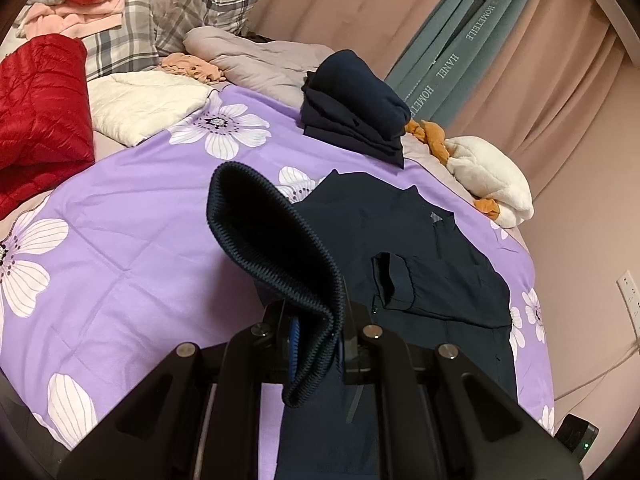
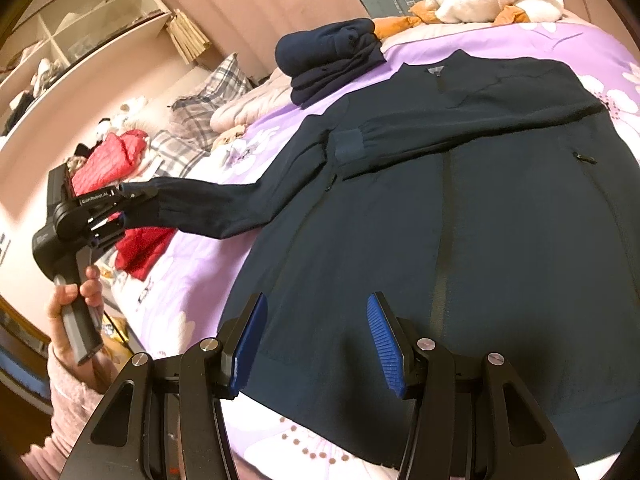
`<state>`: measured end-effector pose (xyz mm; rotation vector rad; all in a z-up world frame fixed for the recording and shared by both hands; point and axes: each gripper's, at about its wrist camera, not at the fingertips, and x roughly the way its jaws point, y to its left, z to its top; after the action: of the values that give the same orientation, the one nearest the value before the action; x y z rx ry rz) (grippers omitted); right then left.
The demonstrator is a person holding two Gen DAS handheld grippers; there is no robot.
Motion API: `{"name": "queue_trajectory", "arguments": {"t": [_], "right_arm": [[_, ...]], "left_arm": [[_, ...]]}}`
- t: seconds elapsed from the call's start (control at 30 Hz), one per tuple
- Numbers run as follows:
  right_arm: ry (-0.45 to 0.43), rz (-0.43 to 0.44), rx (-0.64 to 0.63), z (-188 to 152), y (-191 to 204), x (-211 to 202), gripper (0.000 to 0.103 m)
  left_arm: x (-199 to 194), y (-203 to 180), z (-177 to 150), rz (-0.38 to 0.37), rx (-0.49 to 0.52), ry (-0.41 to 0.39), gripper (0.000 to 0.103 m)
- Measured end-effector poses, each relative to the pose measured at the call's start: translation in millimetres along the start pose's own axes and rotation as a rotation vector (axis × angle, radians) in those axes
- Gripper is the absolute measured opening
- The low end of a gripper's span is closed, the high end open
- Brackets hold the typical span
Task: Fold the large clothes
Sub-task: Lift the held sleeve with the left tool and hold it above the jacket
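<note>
Two grippers here: the left gripper [image 2: 124,210] is clamped on the ribbed cuff [image 1: 276,240] of the navy jacket [image 2: 460,220], the right gripper [image 2: 316,340] hangs half-open and empty over its hem. Jacket's flat on the purple floral bedspread [image 1: 140,240], collar toward the curtain, zipper line running away from the hem. Looks light and floppy, a bit slick, so cuffs and hem seem the grab spots.
</note>
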<state>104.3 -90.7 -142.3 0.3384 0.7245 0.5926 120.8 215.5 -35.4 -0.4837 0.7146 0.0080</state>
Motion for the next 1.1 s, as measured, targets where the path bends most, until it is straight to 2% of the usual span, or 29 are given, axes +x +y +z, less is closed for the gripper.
{"name": "queue_trajectory", "arguments": {"t": [1.1], "right_arm": [[-0.043,0.009,0.059,5,-23,-17,0.052]], "left_arm": [[16,-56,-2,-0.007,0.070,0.056,0.013]]}}
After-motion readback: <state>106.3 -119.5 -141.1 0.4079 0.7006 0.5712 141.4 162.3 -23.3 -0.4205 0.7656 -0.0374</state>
